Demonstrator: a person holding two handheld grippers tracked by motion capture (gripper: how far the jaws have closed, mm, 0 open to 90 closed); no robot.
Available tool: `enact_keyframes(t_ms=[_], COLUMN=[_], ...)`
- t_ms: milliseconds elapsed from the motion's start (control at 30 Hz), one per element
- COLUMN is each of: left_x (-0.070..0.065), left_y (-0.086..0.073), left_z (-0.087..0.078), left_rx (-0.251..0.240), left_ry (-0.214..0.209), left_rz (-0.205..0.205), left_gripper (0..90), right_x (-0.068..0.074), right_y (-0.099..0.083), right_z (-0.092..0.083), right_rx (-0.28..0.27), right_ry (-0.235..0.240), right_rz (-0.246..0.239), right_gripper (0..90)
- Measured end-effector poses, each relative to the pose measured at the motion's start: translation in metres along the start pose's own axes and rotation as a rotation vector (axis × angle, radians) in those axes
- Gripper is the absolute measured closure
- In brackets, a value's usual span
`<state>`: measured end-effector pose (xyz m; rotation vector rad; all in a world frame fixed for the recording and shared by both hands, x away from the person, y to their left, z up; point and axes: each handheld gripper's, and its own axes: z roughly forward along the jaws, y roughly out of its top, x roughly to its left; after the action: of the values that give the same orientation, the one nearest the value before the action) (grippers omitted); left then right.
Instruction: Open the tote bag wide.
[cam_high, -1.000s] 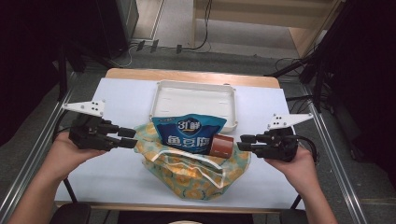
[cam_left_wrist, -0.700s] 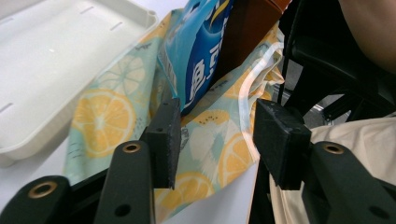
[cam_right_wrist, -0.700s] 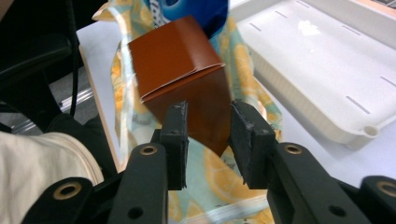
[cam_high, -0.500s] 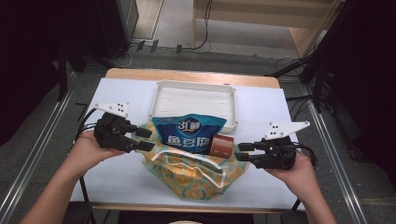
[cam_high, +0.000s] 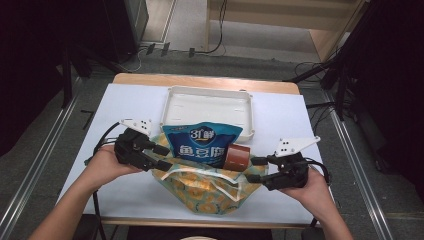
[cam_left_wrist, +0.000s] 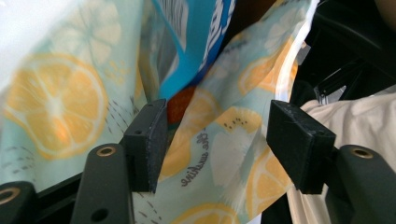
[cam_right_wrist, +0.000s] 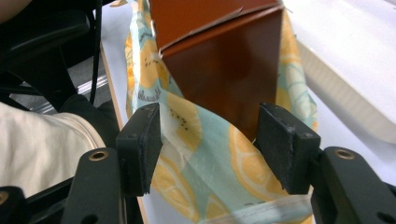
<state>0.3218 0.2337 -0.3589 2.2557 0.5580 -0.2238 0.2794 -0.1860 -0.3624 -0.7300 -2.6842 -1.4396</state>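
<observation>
- The bag (cam_high: 210, 187) lies at the tabletop's (cam_high: 125, 100) near edge; both grippers have just been opening, so its cloth sits loose between wide fingers.
- Left gripper (cam_high: 161, 157), right gripper (cam_high: 256, 170): closing off-target could miss the rim.
- The blue packet (cam_high: 202, 147) and brown box (cam_high: 236, 157) may spill toward the tray (cam_high: 210, 102).

Bright, even light on the table, dark surroundings, close fabric softly blurred.

The left gripper (cam_left_wrist: 215, 144) is holding its black fingers (cam_left_wrist: 147, 144) wide apart, having just been opening, with lemon-printed bag (cam_left_wrist: 219, 140) fabric lying loose between them. A blue packet (cam_left_wrist: 201, 42) is sticking out of the bag above.
</observation>
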Motion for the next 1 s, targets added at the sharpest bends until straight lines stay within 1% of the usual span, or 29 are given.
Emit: enact_keyframes(t_ms=[33, 67, 100, 133, 167, 200, 233, 267, 333, 367, 433, 467, 533, 567, 600, 633, 667, 700, 733, 767, 800, 967, 1000], left_x=[0.000, 0.001, 0.001, 0.002, 0.002, 0.002, 0.002, 0.002, 0.000, -0.001, -0.001, 0.001, 0.002, 0.002, 0.002, 0.002, 0.002, 0.002, 0.002, 0.002, 0.000, -0.011, -0.013], left_y=[-0.002, -0.004, -0.006, -0.008, -0.009, -0.010, -0.012, -0.012, -0.014, -0.014, -0.015, -0.016, -0.017, -0.018, -0.018, -0.018, -0.019, -0.019, -0.019, -0.020, -0.020, -0.021, -0.022], left_z=[0.002, 0.003, 0.005, 0.006, 0.008, 0.009, 0.011, 0.011, 0.013, 0.015, 0.016, 0.019, 0.021, 0.022, 0.022, 0.022, 0.022, 0.021, 0.020, 0.018, 0.016, 0.006, 0.004], left_rx=[0.005, 0.014, 0.010, 0.011, 0.016, 0.020, 0.017, 0.028, 0.038, 0.038, 0.046, 0.056, 0.064, 0.068, 0.065, 0.058, 0.057, 0.050, 0.042, 0.037, 0.032, -0.005, -0.015], left_ry=[-0.003, 0.004, 0.004, 0.003, 0.004, 0.009, 0.015, 0.017, 0.030, 0.033, 0.035, 0.039, 0.039, 0.040, 0.033, 0.036, 0.031, 0.027, 0.018, -0.004, -0.002, -0.030, -0.050], left_rz=[-0.004, 0.001, 0.003, -0.002, -0.007, -0.003, 0.002, 0.008, 0.027, 0.029, 0.025, 0.008, 0.007, 0.001, -0.004, -0.003, -0.006, -0.009, -0.013, -0.025, -0.021, -0.001, 0.000], left_gripper=[40.2, 40.7, 41.1, 41.7, 42.1, 43.7, 45.5, 47.7, 56.1, 56.4, 61.1, 61.9, 69.5, 72.8, 77.5, 81.1, 85.7, 88.8, 90.0, 90.0, 90.0, 90.0, 90.0], right_x=[0.000, 0.001, 0.001, 0.001, 0.001, 0.002, 0.003, 0.003, 0.004, 0.004, 0.004, 0.004, 0.004, 0.005, 0.005, 0.005, 0.005, 0.005, 0.005, 0.005, 0.005, 0.009, 0.009], right_y=[-0.001, -0.002, -0.003, -0.003, -0.004, -0.004, -0.004, -0.004, -0.004, -0.004, -0.004, -0.003, -0.003, -0.004, -0.004, -0.004, -0.005, -0.005, -0.006, -0.006, -0.007, -0.009, -0.010], right_z=[0.001, 0.002, 0.004, 0.005, 0.006, 0.008, 0.008, 0.010, 0.012, 0.013, 0.014, 0.014, 0.014, 0.014, 0.014, 0.013, 0.013, 0.012, 0.012, 0.011, 0.011, 0.009, 0.009], right_rx=[0.002, 0.004, 0.009, 0.010, 0.017, 0.023, 0.032, 0.041, 0.054, 0.061, 0.062, 0.060, 0.062, 0.063, 0.061, 0.059, 0.056, 0.055, 0.055, 0.056, 0.055, 0.062, 0.061], right_ry=[-0.001, -0.004, -0.008, -0.016, -0.016, -0.019, -0.020, -0.020, -0.027, -0.026, -0.017, -0.015, -0.015, -0.014, -0.016, -0.016, -0.013, -0.014, -0.013, -0.009, 0.002, 0.010, 0.009], right_rz=[-0.003, -0.006, -0.007, -0.018, -0.021, -0.022, -0.018, -0.013, -0.004, 0.004, 0.010, 0.005, 0.005, 0.008, 0.006, 0.005, 0.005, 0.012, 0.012, 0.021, 0.029, 0.021, 0.019], right_gripper=[42.6, 45.2, 48.0, 50.5, 55.6, 61.2, 66.0, 70.7, 78.8, 80.1, 83.9, 85.5, 86.4, 87.0, 87.6, 88.2, 89.4, 90.0, 90.0, 90.0, 90.0, 90.0, 90.0])
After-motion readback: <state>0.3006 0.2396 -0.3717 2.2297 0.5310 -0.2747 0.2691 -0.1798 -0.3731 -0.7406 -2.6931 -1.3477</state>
